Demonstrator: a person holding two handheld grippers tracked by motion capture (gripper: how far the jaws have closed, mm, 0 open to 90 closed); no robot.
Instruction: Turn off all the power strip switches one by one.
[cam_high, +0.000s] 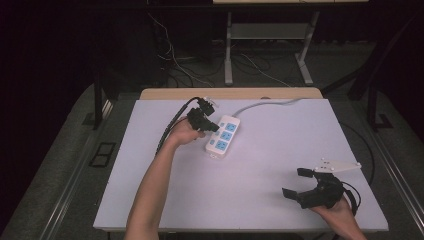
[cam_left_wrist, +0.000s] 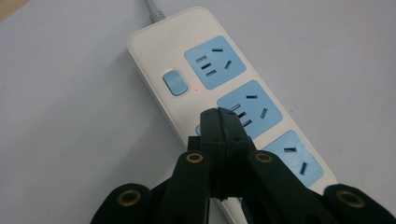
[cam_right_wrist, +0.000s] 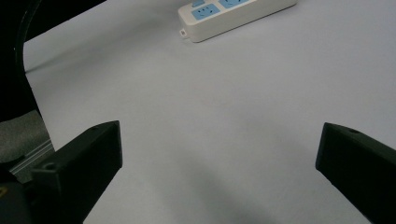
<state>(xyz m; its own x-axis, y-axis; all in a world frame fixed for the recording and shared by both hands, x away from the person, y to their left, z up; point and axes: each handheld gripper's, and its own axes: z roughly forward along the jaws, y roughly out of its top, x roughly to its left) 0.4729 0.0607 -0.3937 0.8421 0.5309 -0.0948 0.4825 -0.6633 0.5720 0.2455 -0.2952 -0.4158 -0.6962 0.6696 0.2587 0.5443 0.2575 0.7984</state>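
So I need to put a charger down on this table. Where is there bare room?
The widest bare stretch lies between the power strip and the right gripper, across the table middle. The near left corner is free too, beside the person's forearm. It is crowded where the shut left gripper sits over the strip.

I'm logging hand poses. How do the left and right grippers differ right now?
The left gripper has its jaws shut together; the right gripper has its jaws spread wide. The left is over the power strip, by its switches; the right is apart, over the bare table near its front edge. Both are black and hand-held.
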